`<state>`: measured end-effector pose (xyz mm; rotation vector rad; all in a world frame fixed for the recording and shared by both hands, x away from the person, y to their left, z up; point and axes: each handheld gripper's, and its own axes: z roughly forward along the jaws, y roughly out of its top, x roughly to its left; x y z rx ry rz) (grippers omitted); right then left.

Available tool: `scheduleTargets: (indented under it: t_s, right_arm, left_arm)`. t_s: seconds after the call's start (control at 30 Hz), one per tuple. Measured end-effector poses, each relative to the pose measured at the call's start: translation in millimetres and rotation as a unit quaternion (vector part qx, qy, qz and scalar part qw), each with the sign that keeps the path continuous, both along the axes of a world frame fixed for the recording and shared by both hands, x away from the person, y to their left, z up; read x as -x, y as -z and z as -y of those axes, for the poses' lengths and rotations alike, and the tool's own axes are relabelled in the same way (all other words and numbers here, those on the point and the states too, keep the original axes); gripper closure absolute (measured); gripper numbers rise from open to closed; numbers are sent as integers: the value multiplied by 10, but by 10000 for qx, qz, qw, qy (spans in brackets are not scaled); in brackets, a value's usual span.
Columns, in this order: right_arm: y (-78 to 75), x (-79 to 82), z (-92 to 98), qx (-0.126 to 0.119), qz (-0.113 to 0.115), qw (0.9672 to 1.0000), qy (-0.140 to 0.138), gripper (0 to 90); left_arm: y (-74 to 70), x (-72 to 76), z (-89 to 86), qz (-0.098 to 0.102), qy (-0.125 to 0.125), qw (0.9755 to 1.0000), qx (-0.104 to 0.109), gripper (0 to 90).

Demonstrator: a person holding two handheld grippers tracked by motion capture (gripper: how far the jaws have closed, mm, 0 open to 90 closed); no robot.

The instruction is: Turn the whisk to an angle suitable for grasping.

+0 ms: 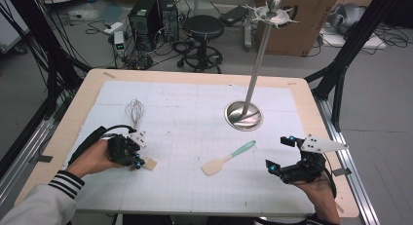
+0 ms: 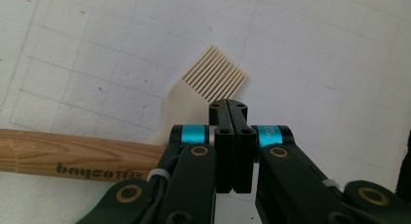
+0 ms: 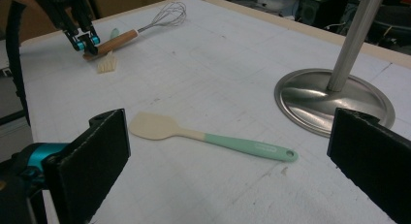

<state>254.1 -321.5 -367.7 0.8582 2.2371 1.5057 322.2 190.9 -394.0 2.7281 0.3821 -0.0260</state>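
A cream silicone brush head point(image 2: 213, 78) lies on the white gridded mat point(image 1: 195, 113). A whisk's point(image 1: 135, 110) wooden handle point(image 2: 72, 156) crosses over the brush's neck. My left gripper point(image 2: 228, 107) points down at that crossing with its jaws pressed together and nothing visible between them. The same left gripper point(image 1: 139, 162) sits at the mat's near left; the right gripper view shows this left gripper point(image 3: 87, 42) touching the handle point(image 3: 116, 41). A cream and mint spatula point(image 1: 226, 159) lies mid-mat. My right gripper point(image 1: 279, 153) hovers wide open just right of the spatula point(image 3: 203, 135).
A steel stand with a round base point(image 1: 243, 115) and a tall pole rises right of centre, topped by hooks. The wooden table rim point(image 1: 311, 103) frames the mat. On the floor beyond are a stool point(image 1: 203, 28), computer cases and a cardboard box.
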Motion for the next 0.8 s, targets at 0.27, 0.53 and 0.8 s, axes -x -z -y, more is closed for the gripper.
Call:
scheduleTargets:
  t_s: [0.27, 0.53, 0.8]
  right_arm:
    - [15, -9, -12, 17, -37, 10000, -19, 1]
    - [19, -2, 8, 31, -25, 10000, 9, 1]
    - [23, 4, 17, 44, -52, 10000, 40, 1]
  left_arm:
    - [34, -16, -20, -90, -14, 9997, -213, 897]
    - [27, -22, -95, -108, -53, 9994, -338, 898]
    - [20, -24, -254, -76, -184, 9988, -446, 898]
